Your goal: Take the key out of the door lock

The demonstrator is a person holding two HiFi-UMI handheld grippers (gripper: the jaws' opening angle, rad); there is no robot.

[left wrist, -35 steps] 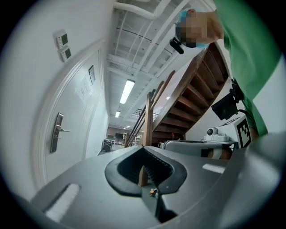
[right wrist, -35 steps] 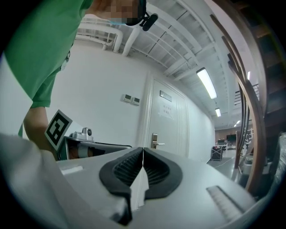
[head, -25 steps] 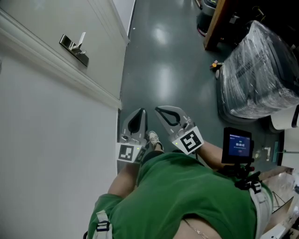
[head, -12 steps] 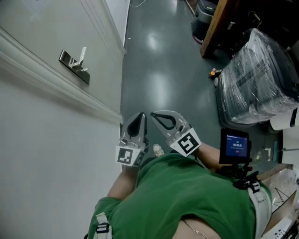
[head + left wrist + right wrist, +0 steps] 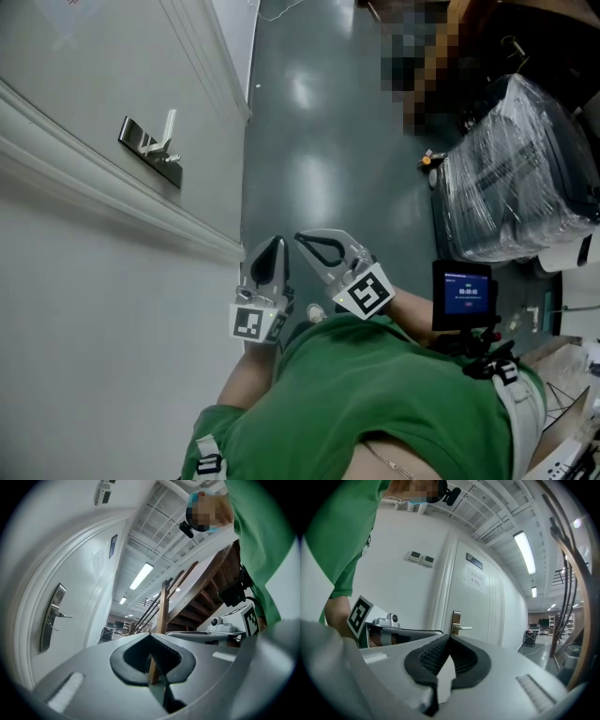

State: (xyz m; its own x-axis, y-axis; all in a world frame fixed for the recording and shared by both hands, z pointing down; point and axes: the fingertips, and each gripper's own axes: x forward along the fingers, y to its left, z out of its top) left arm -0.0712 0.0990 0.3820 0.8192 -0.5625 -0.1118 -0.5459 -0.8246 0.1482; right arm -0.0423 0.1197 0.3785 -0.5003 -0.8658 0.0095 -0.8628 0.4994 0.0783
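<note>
The white door (image 5: 84, 75) fills the left of the head view. On it sits a metal lock plate (image 5: 150, 145) with a lever handle (image 5: 167, 127). In the left gripper view the lock plate (image 5: 49, 618) shows a thin stub (image 5: 55, 629) under the lever, perhaps the key. The right gripper view also shows the lock plate (image 5: 455, 620), far ahead. My left gripper (image 5: 277, 242) and right gripper (image 5: 300, 238) are side by side in front of my body, well short of the lock, both shut and holding nothing. The left gripper's tips (image 5: 151, 634) and the right gripper's tips (image 5: 450, 637) meet.
Dark glossy floor (image 5: 319, 141) runs along the door. A plastic-wrapped bulk (image 5: 516, 169) stands at the right, with a small orange object (image 5: 431, 157) beside it. A small screen (image 5: 461, 295) is mounted at my right side. Wooden stairs (image 5: 164, 606) rise to the right.
Both grippers have shifted a little up and left in the head view, closer along the door. The shoe seen between them earlier is now mostly hidden. Both jaws stayed shut.
</note>
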